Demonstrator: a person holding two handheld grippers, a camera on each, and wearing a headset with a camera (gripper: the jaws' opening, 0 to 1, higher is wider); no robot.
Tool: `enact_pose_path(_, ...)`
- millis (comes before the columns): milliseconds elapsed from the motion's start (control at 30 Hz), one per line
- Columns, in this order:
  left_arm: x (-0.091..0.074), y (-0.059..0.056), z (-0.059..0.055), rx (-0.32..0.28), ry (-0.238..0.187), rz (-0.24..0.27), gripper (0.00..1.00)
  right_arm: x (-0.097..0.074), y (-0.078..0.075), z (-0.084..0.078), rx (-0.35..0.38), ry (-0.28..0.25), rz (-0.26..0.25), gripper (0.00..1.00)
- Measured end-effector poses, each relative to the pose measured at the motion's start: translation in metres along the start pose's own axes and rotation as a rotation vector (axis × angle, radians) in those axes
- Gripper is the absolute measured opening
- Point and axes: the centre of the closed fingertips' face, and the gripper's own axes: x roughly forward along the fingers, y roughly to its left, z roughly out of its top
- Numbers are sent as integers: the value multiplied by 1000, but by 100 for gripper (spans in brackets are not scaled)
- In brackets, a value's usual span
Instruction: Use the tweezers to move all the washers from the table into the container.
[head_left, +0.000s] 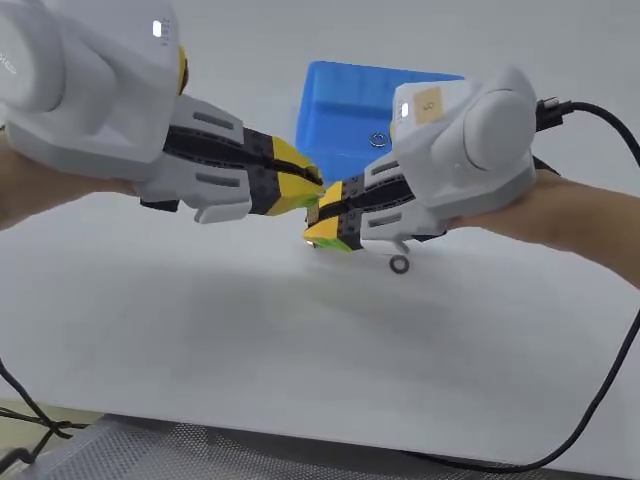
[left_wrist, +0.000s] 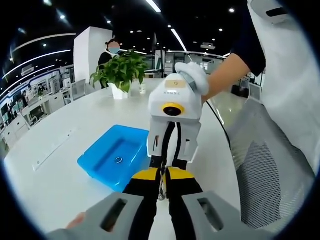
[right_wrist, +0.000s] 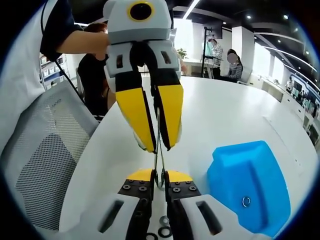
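A potted plant (left_wrist: 120, 70) stands apart from a mesh chair (left_wrist: 270, 170)

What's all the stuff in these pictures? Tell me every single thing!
container: one, blue, at the table's far side.
washer in the container: one, silvery, on its floor.
washer on the table: one clear, silvery, in front of the container; more rings in the right gripper view, count unclear.
tweezers: one, thin metal, held above the table.
table: one, white.
mesh chair: one, grey, at the table's edge.
plant: one, green, white pot, far across the table.
cable: one, black.
left gripper: one, white, yellow tips, shut on the tweezers.
right gripper: one, same colours, shut on them too.
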Motion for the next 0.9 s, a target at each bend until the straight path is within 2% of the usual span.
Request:
enact_pose_path(133, -1, 0, 2, -2, -6, 2, 10, 0, 0, 0, 3, -2, -2, 9)
enact_pose_path(467, -3, 3, -1, -6, 2, 7, 10, -1, 0, -1, 12, -8, -4, 9)
enact_pose_path(900, -8, 3, 3, -6, -12, 16, 11, -6, -2, 2, 19, -15, -15, 9)
